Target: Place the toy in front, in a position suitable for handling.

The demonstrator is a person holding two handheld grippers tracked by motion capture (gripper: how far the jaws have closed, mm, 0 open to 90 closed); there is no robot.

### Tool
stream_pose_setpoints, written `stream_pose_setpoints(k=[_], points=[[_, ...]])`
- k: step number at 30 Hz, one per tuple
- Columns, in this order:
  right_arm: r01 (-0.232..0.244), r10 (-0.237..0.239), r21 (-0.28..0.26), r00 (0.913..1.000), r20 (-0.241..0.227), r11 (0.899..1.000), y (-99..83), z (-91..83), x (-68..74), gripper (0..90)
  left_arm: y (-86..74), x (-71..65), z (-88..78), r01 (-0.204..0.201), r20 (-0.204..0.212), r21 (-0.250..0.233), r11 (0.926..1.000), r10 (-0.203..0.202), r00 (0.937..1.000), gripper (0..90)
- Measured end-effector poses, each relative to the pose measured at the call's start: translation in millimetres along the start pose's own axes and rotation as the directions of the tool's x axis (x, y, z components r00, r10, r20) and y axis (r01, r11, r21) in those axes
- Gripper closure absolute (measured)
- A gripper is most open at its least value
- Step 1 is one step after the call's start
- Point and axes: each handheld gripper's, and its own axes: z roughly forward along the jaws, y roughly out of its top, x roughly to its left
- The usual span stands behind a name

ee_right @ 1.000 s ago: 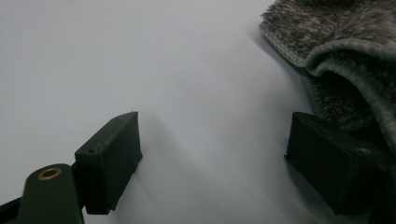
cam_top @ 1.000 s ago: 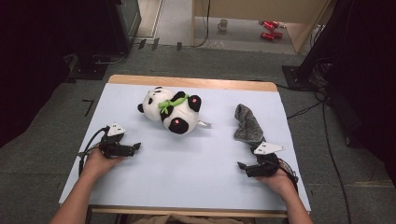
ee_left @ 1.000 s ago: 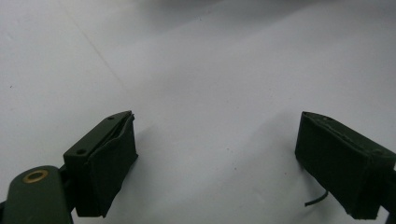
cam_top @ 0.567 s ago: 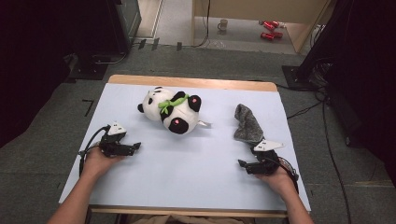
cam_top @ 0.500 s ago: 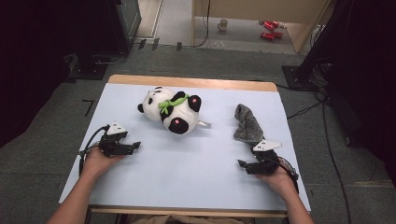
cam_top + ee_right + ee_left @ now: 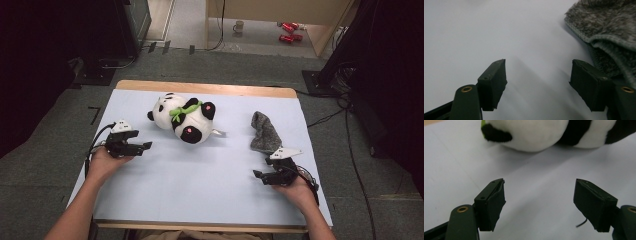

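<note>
A black-and-white panda plush with a green ribbon lies on its side at the table's far middle; its white and black fur fills the top of the left gripper view. A grey fuzzy sock lies at the right, and its cuff sits just ahead of the right jaws. My left gripper rests on the table at the left, open, pointing toward the panda, a short gap away. My right gripper rests at the right front, open, just in front of the sock. Nothing sits between either pair of jaws.
The table has a pale blue cover and a wooden far edge. Beyond it on the floor stand a mug and red items. Cables run along the floor at the right.
</note>
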Motion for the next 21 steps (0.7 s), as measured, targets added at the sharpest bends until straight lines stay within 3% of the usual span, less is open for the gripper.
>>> stream_pose_setpoints(k=[1, 4, 8, 13, 21], points=[[-0.03, 0.03, 0.0, 0.9995, 0.003, 1.0, 3.4, -1.8, -0.5, 29.2, 8.8, 1.5, -0.4, -0.012, 0.011, -0.016, 0.9998, 0.012, 0.9999, 25.4], [-0.048, 0.048, -0.008, 0.9988, 0.002, 0.999, 6.6, -3.9, -1.1, 29.7, 21.5, 6.6, 0.7, -0.007, 0.028, -0.029, 0.9996, 0.008, 0.9996, 25.4], [-0.039, 0.039, -0.027, 0.9992, -0.002, 0.999, 9.4, -6.1, 1.4, 30.7, 31.8, 10.1, 3.0, -0.009, 0.039, -0.025, 0.9997, 0.01, 0.9992, 25.5], [-0.04, 0.04, -0.046, 0.9991, -0.012, 0.998, 14.6, -5.6, 4.5, 30.8, 48.9, 14.2, 8.4, -0.05, 0.045, -0.039, 0.998, 0.052, 0.9976, 27.6], [-0.025, 0.024, -0.041, 0.9996, -0.017, 0.999, 16.6, -4.3, 7.8, 30.8, 70.5, 32.1, 20.0, -0.044, 0.044, -0.024, 0.9988, 0.045, 0.998, 29.5]])
